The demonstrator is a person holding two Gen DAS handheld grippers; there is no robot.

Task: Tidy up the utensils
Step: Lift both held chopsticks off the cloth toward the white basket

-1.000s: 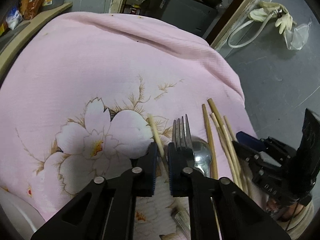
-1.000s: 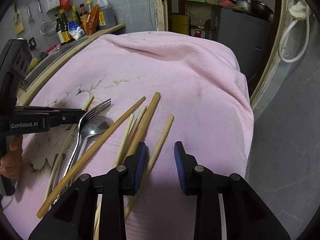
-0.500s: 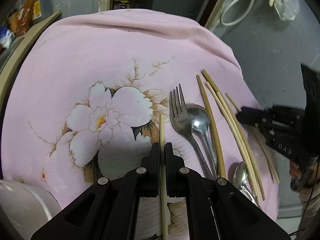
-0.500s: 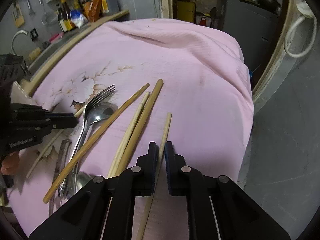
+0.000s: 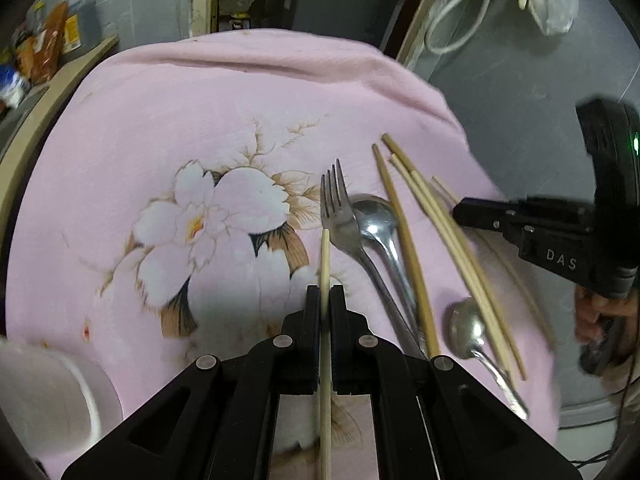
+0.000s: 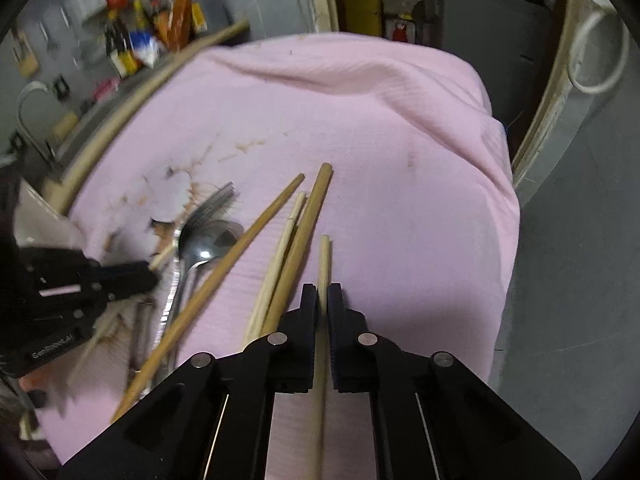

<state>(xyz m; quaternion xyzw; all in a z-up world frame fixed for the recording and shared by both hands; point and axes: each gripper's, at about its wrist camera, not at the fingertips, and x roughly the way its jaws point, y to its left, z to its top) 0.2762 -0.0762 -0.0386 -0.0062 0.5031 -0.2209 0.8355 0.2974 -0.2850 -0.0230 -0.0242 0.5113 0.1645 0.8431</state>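
Pinching one chopstick (image 5: 325, 264) lengthwise, left gripper (image 5: 325, 296); right gripper (image 6: 322, 294) likewise clamped on another chopstick (image 6: 323, 264).

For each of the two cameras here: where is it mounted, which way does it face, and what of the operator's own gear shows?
Left wrist: sits on the left tool, looking along its fingers over the pink floral cloth; fingers shut on a pale wooden chopstick; the right tool and hand enter from the right.
Right wrist: sits on the right tool, facing across the cloth toward the doorway; shut on another pale chopstick; the left tool shows at left.
Shared: the steel fork, spoon and loose chopsticks.
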